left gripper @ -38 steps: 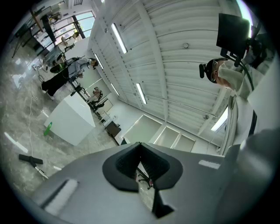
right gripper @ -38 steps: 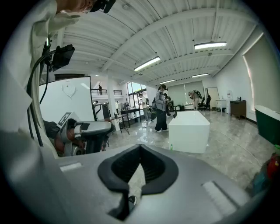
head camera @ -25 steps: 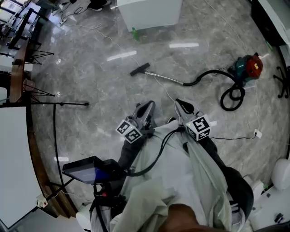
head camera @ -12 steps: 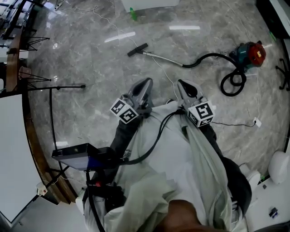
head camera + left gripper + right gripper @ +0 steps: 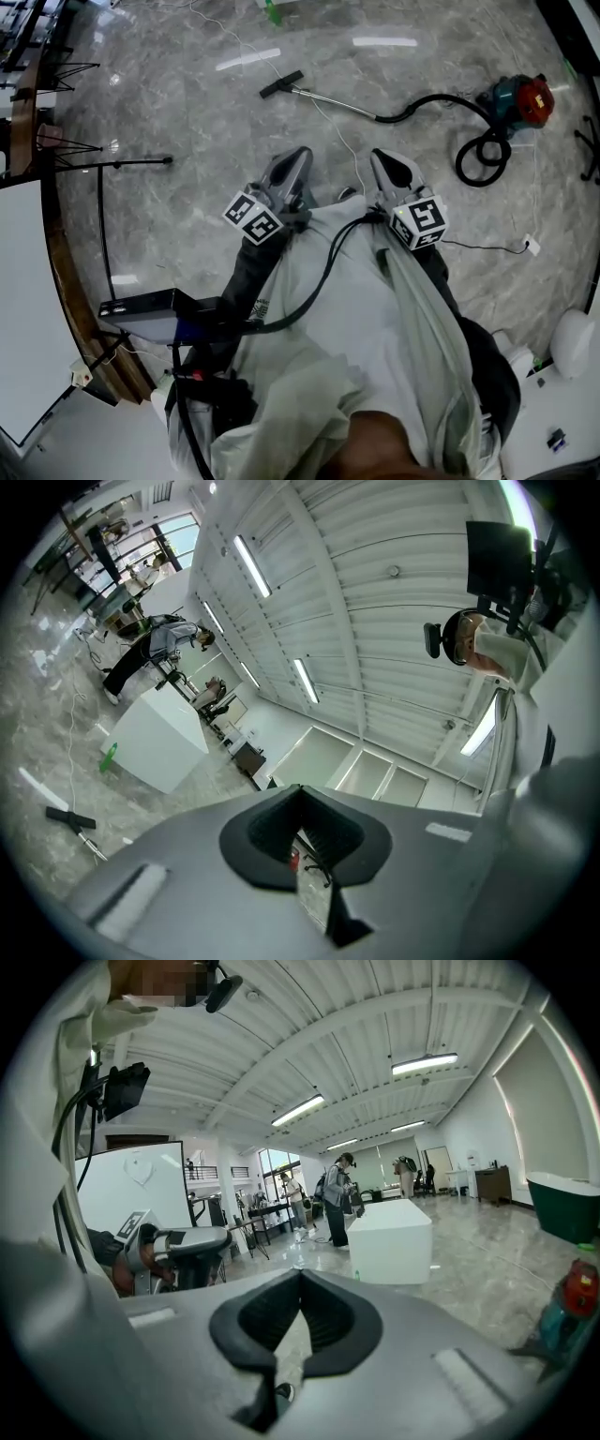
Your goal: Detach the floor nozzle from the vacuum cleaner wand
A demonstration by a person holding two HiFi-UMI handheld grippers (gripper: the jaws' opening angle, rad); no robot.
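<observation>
The black floor nozzle (image 5: pixel 281 84) lies on the marble floor, joined to the silver wand (image 5: pixel 333 101). A black hose (image 5: pixel 427 101) runs from the wand to the red and teal vacuum body (image 5: pixel 523 97). My left gripper (image 5: pixel 296 157) and right gripper (image 5: pixel 382 157) are held side by side in front of my chest. Both are shut and empty, well short of the nozzle. The left gripper view shows its jaws (image 5: pixel 300 791) closed, with the nozzle (image 5: pixel 70 817) small at the far left. In the right gripper view the jaws (image 5: pixel 299 1277) are closed and the vacuum body (image 5: pixel 570 1314) sits at the right edge.
A white box (image 5: pixel 394 1239) and a green bottle (image 5: pixel 272 11) stand beyond the nozzle. Black tripod stands (image 5: pixel 103 164) and a whiteboard (image 5: pixel 28 309) line the left side. A thin white cable (image 5: pixel 349 164) crosses the floor towards me. People (image 5: pixel 336 1199) stand far off.
In the head view the nozzle, wand and vacuum have slid towards the top of the picture. Both grippers sit higher in the picture too, and both have stayed shut.
</observation>
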